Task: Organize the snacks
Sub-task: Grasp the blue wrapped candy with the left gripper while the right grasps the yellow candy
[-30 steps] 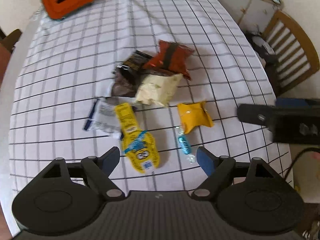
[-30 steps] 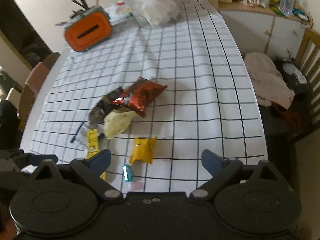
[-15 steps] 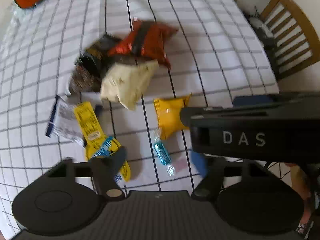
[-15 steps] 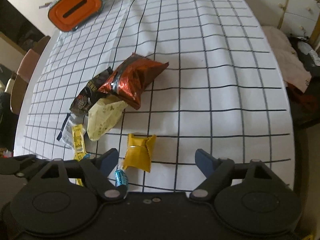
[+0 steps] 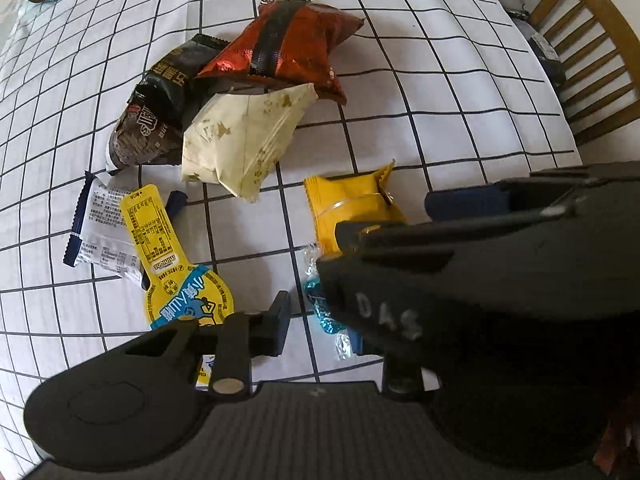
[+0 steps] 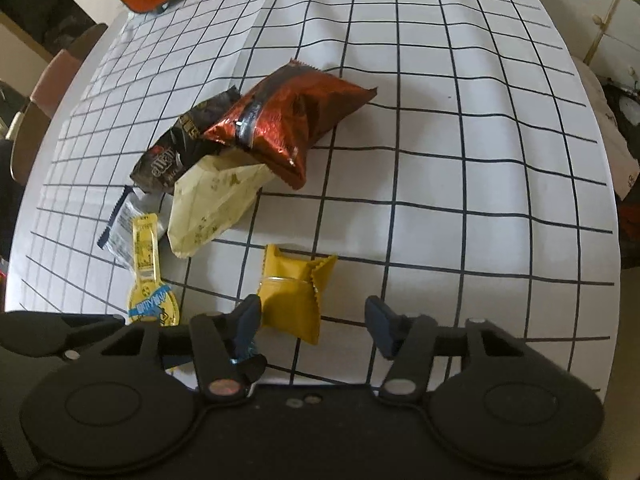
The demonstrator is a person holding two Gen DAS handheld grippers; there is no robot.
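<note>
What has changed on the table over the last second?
Both grippers have come down toward the near snacks. The right gripper has closed in on the yellow packet, fingers open around it; in the left view its body now hides part of the blue candy. Nothing is gripped. The snack pile lies unmoved on the checked cloth.

A round bench [image 6: 460, 208] under a white checked cloth, a wooden chair [image 5: 592, 60] at its right, pale cupboards [image 6: 616, 20] behind.
</note>
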